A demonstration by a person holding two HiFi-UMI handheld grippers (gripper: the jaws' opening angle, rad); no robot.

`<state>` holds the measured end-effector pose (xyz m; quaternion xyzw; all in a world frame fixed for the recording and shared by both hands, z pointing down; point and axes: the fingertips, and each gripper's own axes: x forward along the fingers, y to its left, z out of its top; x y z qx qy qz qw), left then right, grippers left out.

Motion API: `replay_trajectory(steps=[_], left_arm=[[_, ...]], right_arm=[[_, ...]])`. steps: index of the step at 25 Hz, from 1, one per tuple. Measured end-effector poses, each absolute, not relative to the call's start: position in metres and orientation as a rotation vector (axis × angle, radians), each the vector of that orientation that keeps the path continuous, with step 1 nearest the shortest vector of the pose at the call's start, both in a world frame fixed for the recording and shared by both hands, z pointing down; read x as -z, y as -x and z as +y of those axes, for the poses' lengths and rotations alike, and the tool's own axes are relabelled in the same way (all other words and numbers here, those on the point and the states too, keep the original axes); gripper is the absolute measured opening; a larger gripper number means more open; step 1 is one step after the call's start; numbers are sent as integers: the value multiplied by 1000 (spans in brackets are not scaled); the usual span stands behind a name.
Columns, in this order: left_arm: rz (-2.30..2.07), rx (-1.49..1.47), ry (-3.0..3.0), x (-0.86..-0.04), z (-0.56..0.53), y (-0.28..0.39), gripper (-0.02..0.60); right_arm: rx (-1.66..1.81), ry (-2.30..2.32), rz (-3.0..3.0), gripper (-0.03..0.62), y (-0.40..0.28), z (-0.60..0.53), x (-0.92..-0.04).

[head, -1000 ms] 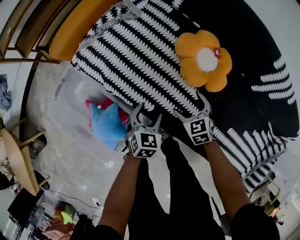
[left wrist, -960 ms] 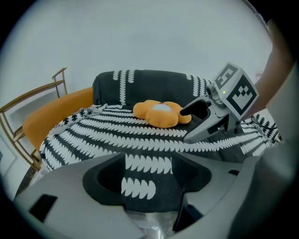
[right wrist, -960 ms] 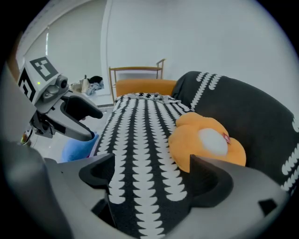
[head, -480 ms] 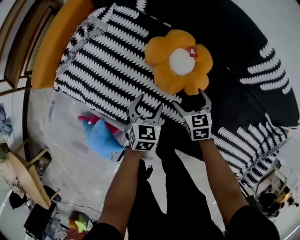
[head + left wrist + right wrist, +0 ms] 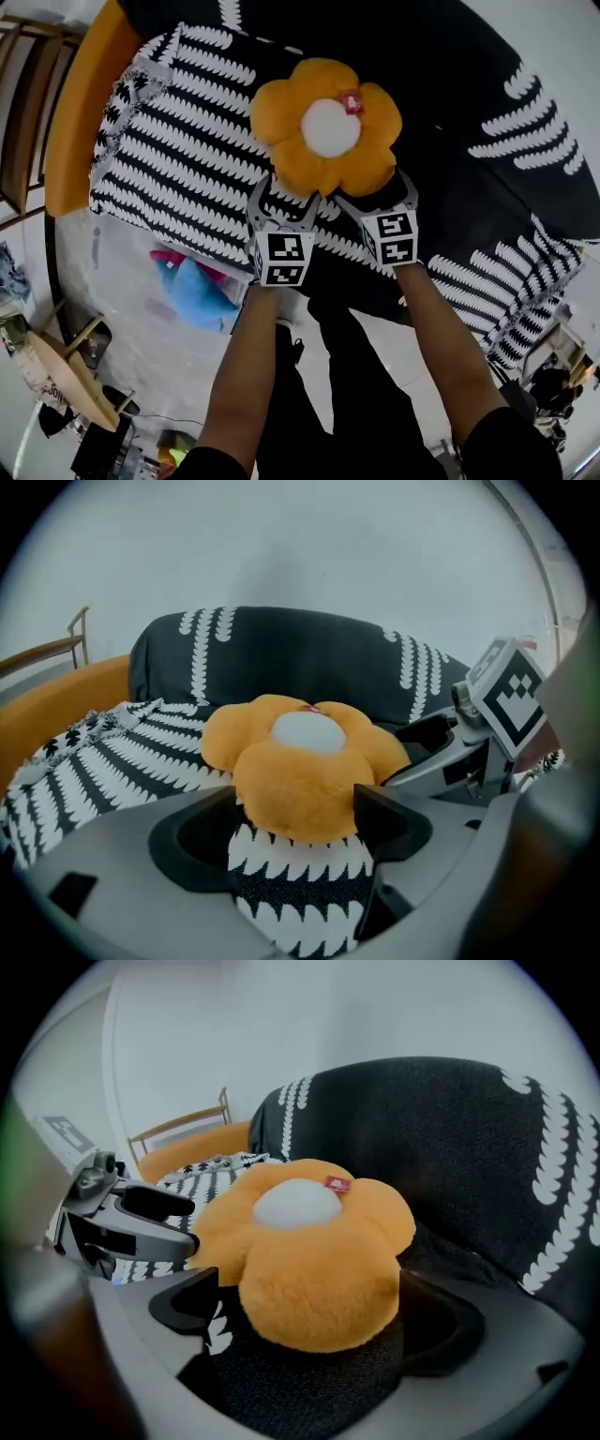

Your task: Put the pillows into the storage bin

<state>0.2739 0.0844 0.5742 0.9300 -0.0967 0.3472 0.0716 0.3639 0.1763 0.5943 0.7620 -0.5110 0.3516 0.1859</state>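
Both hand-held grippers open at the near edge of the flower pillow, which lies on the sofa.
Far left, a blue pillow (image 5: 195, 292) lies on a pink one (image 5: 167, 257), down beside the sofa (image 5: 487, 84) and well apart from both grippers. Left hand-held gripper (image 5: 284, 194): jaws apart and just been opening, with the flower pillow's (image 5: 323, 131) near-left petal between them above the striped cover (image 5: 178, 131), not squeezed. The flower pillow is orange with a white centre, flat on the seat, just ahead of both grippers. Right hand-held gripper (image 5: 375, 192): jaws wide and just been opening, with the near-right petal between them and a gap on each side.
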Motion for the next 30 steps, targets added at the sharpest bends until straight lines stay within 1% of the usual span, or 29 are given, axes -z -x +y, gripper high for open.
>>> replay_trajectory(steps=[4,9,11,13,16,21,24,30], left_arm=[[-278,-1131,-2733,-611,78,-289,371],[-230,-1205,-2681,-642,73,-293,371],[-239,-1220,-2683,-644,70,-294,371],[-238,-1235,-2691,-645,73,-296,366],[-223,-1258,-2733,-647,86,-300,256],[-257,-1230,-2745,-642,90,-298,173],[-285,-1163,-2759,-634,88,-292,141],[-337,-1070,-2864,-592,103,-267,135]], right_arm=[[-1038,-2129,-1417,598,-385,169,-623],[-1054,-2037,-1397,588,-389,160,-649],[-1047,-2018,-1398,552,-386,157,-650],[-1049,-2006,-1397,488,-380,157,-648],[-1033,-1985,-1377,392,-375,163,-649],[-1059,-1950,-1401,272,-365,161,-646],[-1096,-1977,-1420,250,-356,159,-643],[-1087,-2082,-1474,238,-327,177,-606]])
